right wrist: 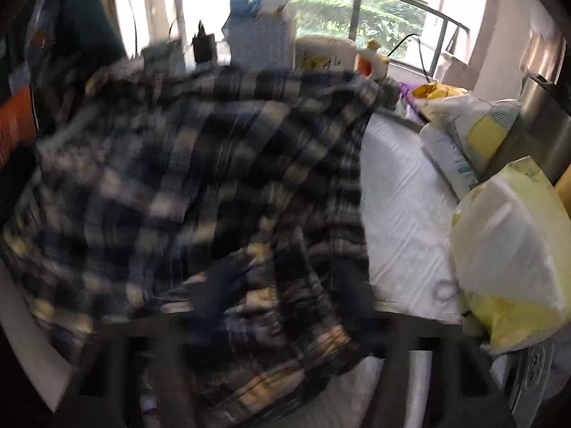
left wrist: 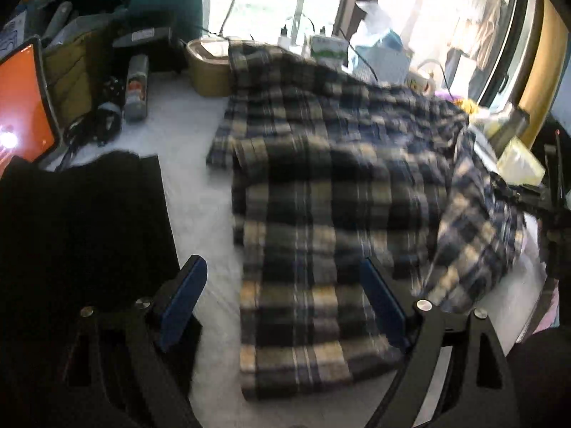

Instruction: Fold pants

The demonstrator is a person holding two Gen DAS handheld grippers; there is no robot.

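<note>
The plaid pants (left wrist: 321,185) lay spread across the white worktop (left wrist: 185,135), one leg reaching toward the left gripper (left wrist: 285,306), whose blue fingers (left wrist: 183,299) stood wide apart and empty above the cloth. The right gripper (right wrist: 282,285) was blurred under bunched plaid, its fingers apparently closed on the fabric. Behind the pants stood a tan tub (left wrist: 207,67), contents unseen.

White tabletop (left wrist: 185,135). Plaid pants (left wrist: 321,185) centre; black cloth (left wrist: 82,221) near left. Spray can (left wrist: 136,87), tan box (left wrist: 207,67) far left.
</note>
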